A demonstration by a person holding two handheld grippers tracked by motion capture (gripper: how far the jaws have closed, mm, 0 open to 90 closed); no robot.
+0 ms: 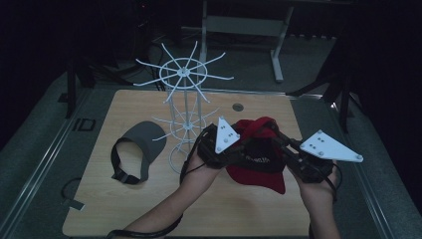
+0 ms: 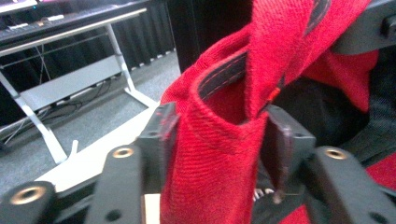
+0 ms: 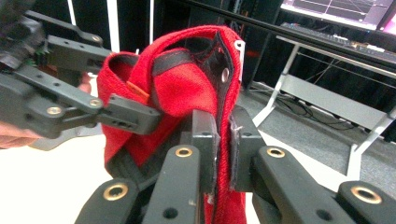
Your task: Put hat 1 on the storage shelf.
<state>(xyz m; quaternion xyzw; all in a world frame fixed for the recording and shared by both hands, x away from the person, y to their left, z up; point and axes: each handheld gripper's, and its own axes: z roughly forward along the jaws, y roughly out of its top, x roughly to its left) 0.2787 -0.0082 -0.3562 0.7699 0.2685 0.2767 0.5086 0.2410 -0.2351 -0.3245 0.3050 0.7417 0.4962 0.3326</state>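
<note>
One red cap (image 1: 259, 164) hangs at lower centre between two grippers: left gripper (image 2: 219, 140) and right gripper (image 3: 223, 135) each clench its fabric. One grey visor (image 1: 137, 149) and one white rack (image 1: 184, 99) sit on the tabletop (image 1: 99, 199), left and upper centre.

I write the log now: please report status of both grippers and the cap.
Left gripper shut on red cap. Right gripper shut on it too, cap held above table. White wire rack close behind; grey visor lies left.

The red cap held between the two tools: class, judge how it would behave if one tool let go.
The red cap is probably floppy: its fabric folds and bunches between the left tool and right tool. It would likely sag from the remaining grip. Its coarse weave suggests little slipping.
</note>
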